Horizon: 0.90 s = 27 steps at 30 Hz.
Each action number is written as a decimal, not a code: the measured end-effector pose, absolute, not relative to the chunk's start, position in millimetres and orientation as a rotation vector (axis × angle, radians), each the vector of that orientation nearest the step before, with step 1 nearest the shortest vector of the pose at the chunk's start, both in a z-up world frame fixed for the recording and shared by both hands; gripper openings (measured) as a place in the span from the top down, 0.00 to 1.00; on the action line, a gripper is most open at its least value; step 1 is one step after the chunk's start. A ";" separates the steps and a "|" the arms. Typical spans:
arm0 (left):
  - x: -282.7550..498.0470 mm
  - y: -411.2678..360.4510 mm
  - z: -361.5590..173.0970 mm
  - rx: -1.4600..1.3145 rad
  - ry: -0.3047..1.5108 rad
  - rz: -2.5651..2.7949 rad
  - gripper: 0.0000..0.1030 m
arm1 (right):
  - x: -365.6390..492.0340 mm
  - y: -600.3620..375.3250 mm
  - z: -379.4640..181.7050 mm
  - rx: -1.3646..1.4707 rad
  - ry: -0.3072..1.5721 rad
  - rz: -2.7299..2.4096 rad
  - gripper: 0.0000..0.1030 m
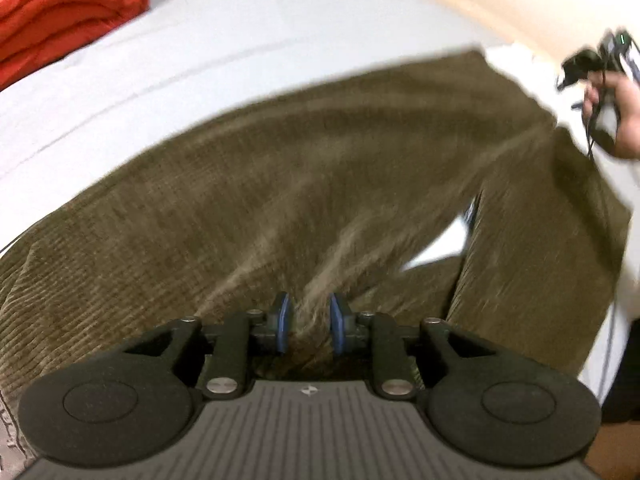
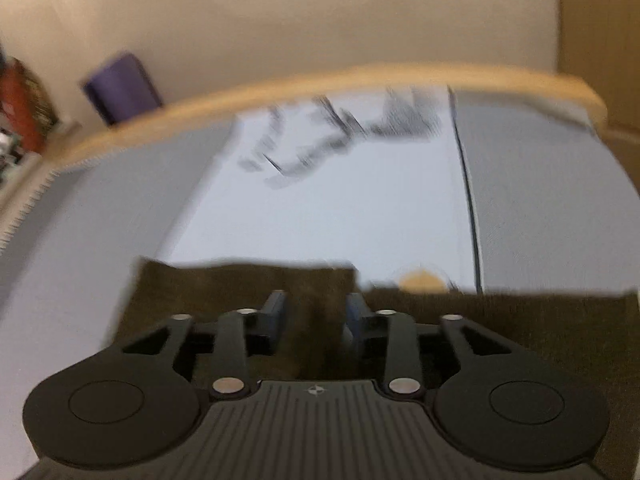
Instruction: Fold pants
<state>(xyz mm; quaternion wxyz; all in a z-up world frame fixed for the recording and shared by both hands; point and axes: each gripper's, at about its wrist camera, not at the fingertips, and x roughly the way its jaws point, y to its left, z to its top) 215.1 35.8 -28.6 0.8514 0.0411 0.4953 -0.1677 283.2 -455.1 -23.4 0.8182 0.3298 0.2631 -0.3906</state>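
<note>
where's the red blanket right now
The folded red blanket sits in the top-left corner of the left wrist view, on the grey bed, well beyond the far edge of the brown pants; the right wrist view doesn't show it.

a red folded blanket (image 1: 60, 12) is seen at the far left corner of a pale grey bed sheet (image 1: 240, 40). a white printed cloth (image 2: 340, 184) w/ a blurred black graphic is laid on the sheet, nr a tan wooden bed edge (image 2: 360, 76). a purple object (image 2: 120, 88) is propped vs. the beige wall (image 2: 320, 12).
</note>
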 end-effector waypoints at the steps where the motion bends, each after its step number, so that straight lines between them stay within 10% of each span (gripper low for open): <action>1: 213.0 42.6 -28.2 0.063 1.038 -0.350 0.77 | 279.7 -450.2 -10.8 0.690 0.529 -0.802 0.63; 10: 178.2 62.6 -18.2 0.067 1.032 -0.307 0.78 | 199.6 -409.0 91.6 0.549 0.419 -0.343 0.49; 19: 94.4 26.9 -19.9 0.116 0.985 -0.528 0.74 | 111.6 -512.1 -6.1 0.595 0.842 -0.474 0.49; 27: 41.9 -6.1 -71.0 0.205 1.017 -0.723 0.49 | 73.7 -592.1 -69.6 0.828 0.913 -0.591 0.49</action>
